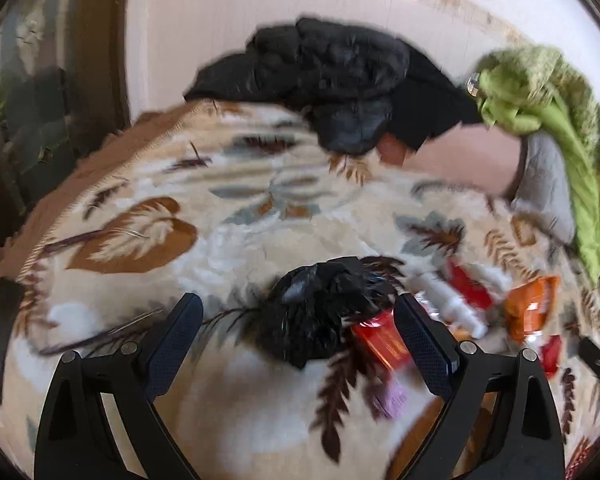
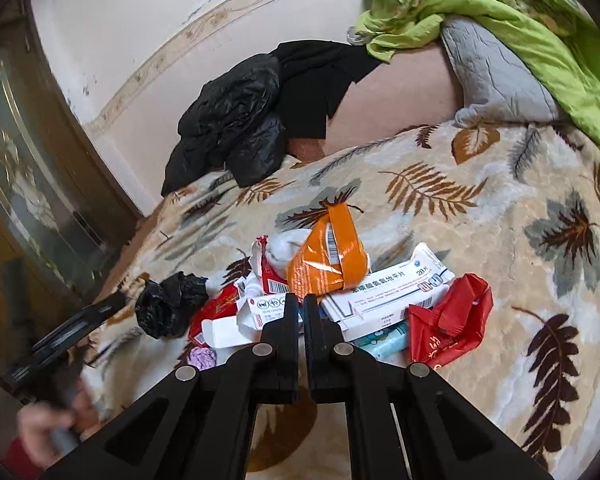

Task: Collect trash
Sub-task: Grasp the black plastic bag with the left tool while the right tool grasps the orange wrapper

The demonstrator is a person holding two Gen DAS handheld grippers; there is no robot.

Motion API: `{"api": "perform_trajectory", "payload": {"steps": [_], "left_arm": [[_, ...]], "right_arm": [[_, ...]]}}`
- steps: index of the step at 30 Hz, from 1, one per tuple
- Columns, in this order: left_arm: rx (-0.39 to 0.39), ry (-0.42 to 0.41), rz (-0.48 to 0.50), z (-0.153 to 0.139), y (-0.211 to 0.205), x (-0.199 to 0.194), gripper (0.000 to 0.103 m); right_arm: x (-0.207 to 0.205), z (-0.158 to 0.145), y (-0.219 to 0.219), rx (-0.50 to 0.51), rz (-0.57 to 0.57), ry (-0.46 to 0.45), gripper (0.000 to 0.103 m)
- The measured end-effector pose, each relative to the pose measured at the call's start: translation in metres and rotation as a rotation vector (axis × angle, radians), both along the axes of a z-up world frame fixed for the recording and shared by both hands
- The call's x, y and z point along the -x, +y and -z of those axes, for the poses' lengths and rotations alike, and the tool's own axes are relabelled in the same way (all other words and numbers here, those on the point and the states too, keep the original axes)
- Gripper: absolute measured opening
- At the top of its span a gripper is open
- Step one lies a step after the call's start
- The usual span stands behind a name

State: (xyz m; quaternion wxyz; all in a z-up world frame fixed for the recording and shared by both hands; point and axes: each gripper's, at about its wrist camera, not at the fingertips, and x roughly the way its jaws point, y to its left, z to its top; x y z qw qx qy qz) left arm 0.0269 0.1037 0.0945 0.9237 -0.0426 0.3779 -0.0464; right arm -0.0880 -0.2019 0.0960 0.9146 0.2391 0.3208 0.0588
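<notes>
Leaf-patterned blanket [image 2: 480, 216] covers the bed, with a black jacket [image 2: 228, 120] and green quilt [image 2: 520, 20] at its far side. Trash lies heaped mid-bed: orange wrapper [image 2: 328, 256], white medicine box [image 2: 392, 292], red bag [image 2: 448, 320]. Beside the heap, a crumpled black bag [image 1: 316, 312] sits just ahead of the left claw [image 1: 296, 320], spread wide. Right claw [image 2: 301, 304] is nearly closed, empty, over the heap.

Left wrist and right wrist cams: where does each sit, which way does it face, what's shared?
Left wrist: on the left tongs, looking forward and down at the leaf-print blanket; fingers spread wide, the crumpled black bag between and beyond them.
Right wrist: on the right tongs, fingers nearly together, aimed at the trash pile, orange wrapper ahead; the left tongs and a hand show at lower left.
Shared: black bag, orange wrapper, black jacket, green quilt.
</notes>
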Motion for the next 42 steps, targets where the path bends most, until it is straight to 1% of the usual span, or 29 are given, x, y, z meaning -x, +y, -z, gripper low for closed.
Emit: {"api": "perform_trajectory", "payload": {"steps": [3,4,6,7,8,9,10,11,12,13,15,17,19,20,21,22,23,24,25,26,29,35,38,42], "left_arm": [[-0.017,0.082,0.008,0.031,-0.007,-0.026,0.096],[-0.018,0.093,0.011,0.04,-0.01,-0.029,0.096],[-0.031,0.088,0.003,0.053,-0.014,-0.032,0.094],[-0.046,0.084,0.0,0.058,-0.015,-0.034,0.082],[-0.052,0.089,0.004,0.063,-0.016,-0.037,0.062],[-0.044,0.1,0.007,0.067,-0.016,-0.039,0.056],[-0.026,0.105,0.001,0.068,-0.013,-0.04,0.055],[-0.006,0.097,-0.001,0.068,-0.011,-0.04,0.051],[0.006,0.086,0.0,0.066,-0.009,-0.039,0.049],[0.011,0.077,0.0,0.065,-0.008,-0.037,0.047],[0.016,0.056,0.0,0.062,-0.006,-0.034,0.045],[0.006,0.034,0.003,0.056,-0.006,-0.031,0.045],[-0.004,0.003,0.004,0.05,-0.004,-0.024,0.045],[-0.007,-0.007,0.005,0.047,-0.003,-0.022,0.045],[-0.01,-0.016,0.005,0.044,-0.002,-0.019,0.045],[-0.009,-0.023,0.006,0.041,-0.001,-0.017,0.045],[-0.009,-0.028,0.01,0.039,0.0,-0.015,0.045],[-0.011,-0.036,0.011,0.037,0.001,-0.012,0.045],[-0.016,-0.047,0.011,0.034,0.002,-0.008,0.045],[-0.023,-0.057,0.013,0.031,0.001,-0.005,0.045],[-0.012,-0.08,0.021,0.022,0.0,0.006,0.045],[0.005,-0.114,0.074,0.003,-0.022,0.039,0.045],[0.005,-0.14,0.105,-0.008,-0.037,0.061,0.045],[-0.028,-0.176,0.142,-0.015,-0.053,0.099,0.045]], "right_arm": [[0.0,0.001,-0.005,-0.018,0.002,0.005,0.003],[0.001,0.001,-0.008,-0.028,0.004,0.002,0.003],[0.003,-0.001,-0.017,-0.047,0.033,-0.009,0.004],[0.004,-0.002,-0.022,-0.06,0.056,-0.016,0.006],[0.004,-0.002,-0.027,-0.071,0.075,-0.021,0.011],[0.003,-0.001,-0.03,-0.074,0.086,-0.024,0.034],[0.002,-0.001,-0.032,-0.078,0.1,-0.027,0.058],[0.0,0.0,-0.035,-0.089,0.117,-0.04,0.064],[-0.001,-0.001,-0.036,-0.09,0.119,-0.05,0.066],[-0.005,-0.002,-0.036,-0.074,0.119,-0.061,0.066],[-0.018,-0.001,-0.029,-0.003,0.112,-0.068,0.066],[-0.032,0.008,-0.024,0.002,0.093,-0.044,0.066],[-0.048,0.021,-0.018,-0.006,0.068,0.003,0.066],[-0.057,0.028,-0.014,0.004,0.071,0.031,0.066],[-0.061,0.033,-0.013,0.004,0.07,0.04,0.066],[-0.065,0.037,-0.011,0.002,0.065,0.049,0.063],[-0.07,0.04,-0.009,0.005,0.062,0.055,0.056],[-0.072,0.043,-0.007,0.008,0.056,0.063,0.035],[-0.073,0.045,-0.005,0.01,0.046,0.075,0.029],[-0.073,0.044,-0.006,0.004,0.049,0.071,0.029],[-0.066,0.035,-0.006,0.003,0.054,0.042,0.022],[-0.041,0.018,-0.008,-0.023,0.076,-0.006,0.022],[-0.024,0.01,-0.01,-0.052,0.066,-0.026,0.022],[0.005,-0.009,-0.015,-0.029,0.071,-0.087,0.022]]}}
